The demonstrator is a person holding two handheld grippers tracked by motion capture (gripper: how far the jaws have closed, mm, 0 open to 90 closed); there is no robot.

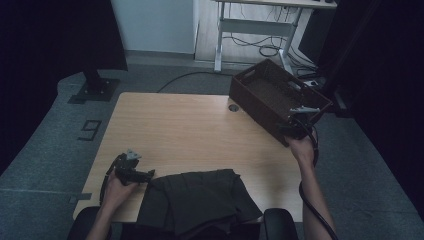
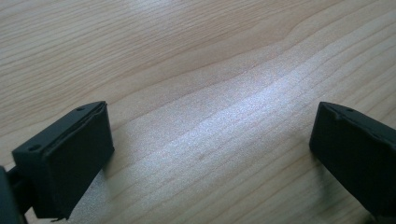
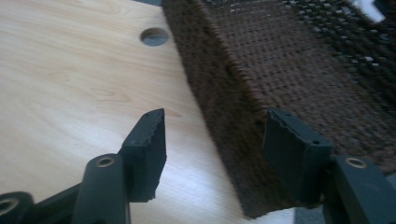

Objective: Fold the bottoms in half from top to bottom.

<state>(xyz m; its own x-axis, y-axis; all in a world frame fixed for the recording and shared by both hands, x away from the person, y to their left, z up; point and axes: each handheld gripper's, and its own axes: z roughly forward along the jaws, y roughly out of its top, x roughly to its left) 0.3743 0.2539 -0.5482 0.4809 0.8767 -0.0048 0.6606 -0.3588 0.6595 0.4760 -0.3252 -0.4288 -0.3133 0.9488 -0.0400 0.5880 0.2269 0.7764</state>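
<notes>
Right claw set astride the near end of the dark brown woven rectangular basket, one jaw outside over the wood, the other inside. Jaws partly apart with the wall between them, and a gap showing at the outer pad, so no grip yet. Placed so, most likely, to pinch the wall and drag or lift the basket.

Basket at the far right corner of the pale wooden desk, skewed to the edge and overhanging it, just beside the round cable hole. Coarse open weave, straight walls, handle slot in the far end, nothing seen inside.

Left claw wide open and empty, resting low over bare wood beside the folded black cloth, seemingly waiting.
</notes>
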